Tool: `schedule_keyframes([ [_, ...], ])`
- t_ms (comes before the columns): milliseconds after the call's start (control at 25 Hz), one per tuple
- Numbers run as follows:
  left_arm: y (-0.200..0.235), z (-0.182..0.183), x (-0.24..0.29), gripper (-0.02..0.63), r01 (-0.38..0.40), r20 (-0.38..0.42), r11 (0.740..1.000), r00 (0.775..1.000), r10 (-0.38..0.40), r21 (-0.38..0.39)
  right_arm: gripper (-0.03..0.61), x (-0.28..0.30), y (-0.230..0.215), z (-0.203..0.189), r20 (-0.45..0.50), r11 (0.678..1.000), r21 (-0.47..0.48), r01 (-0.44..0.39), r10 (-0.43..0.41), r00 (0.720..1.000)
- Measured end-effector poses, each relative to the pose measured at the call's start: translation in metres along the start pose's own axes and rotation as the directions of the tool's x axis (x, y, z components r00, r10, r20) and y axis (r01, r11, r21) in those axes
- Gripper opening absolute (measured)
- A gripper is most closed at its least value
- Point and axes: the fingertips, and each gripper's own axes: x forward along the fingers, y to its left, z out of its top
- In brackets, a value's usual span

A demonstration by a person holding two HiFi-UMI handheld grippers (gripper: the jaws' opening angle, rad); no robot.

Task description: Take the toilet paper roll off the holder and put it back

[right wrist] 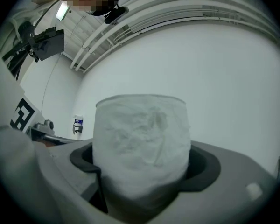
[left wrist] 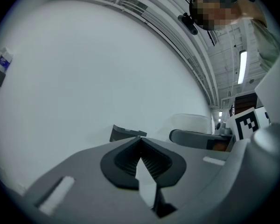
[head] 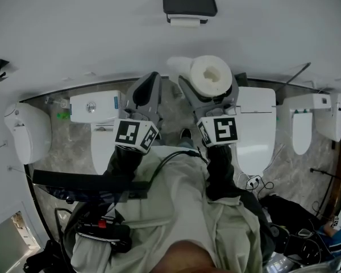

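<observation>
**Right gripper view: roll clamped, off the holder**

Right gripper point(right wrist: 141, 174) grips the toilet paper roll point(right wrist: 141, 146) between its two dark pads, one on each side of the roll.

In the head view, the roll point(head: 211, 76) sits in the right gripper point(head: 209, 91) with its hollow core facing the camera. It is below the black holder point(head: 189, 4) on the white wall point(head: 91, 33) and well apart from it.

The left gripper point(left wrist: 140, 143) is clenched tip to tip, with nothing between its jaws.
</observation>
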Motion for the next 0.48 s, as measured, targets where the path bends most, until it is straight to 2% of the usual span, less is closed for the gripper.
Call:
schedule_keyframes([
  [240, 0.005, 0.001, -0.006, 0.008, -0.014, 0.004, 1.0, 1.0, 0.014, 0.006, 0.466, 0.033, -0.029, 0.028, 0.069, 0.996, -0.086, 0.023, -0.017, 0.997],
  [480, 0.007, 0.003, -0.011, 0.008, -0.033, 0.002, 0.999, 0.999, 0.033, 0.011, 0.466, 0.083, -0.06, 0.054, 0.117, 0.993, -0.109, 0.04, -0.027, 0.993],
])
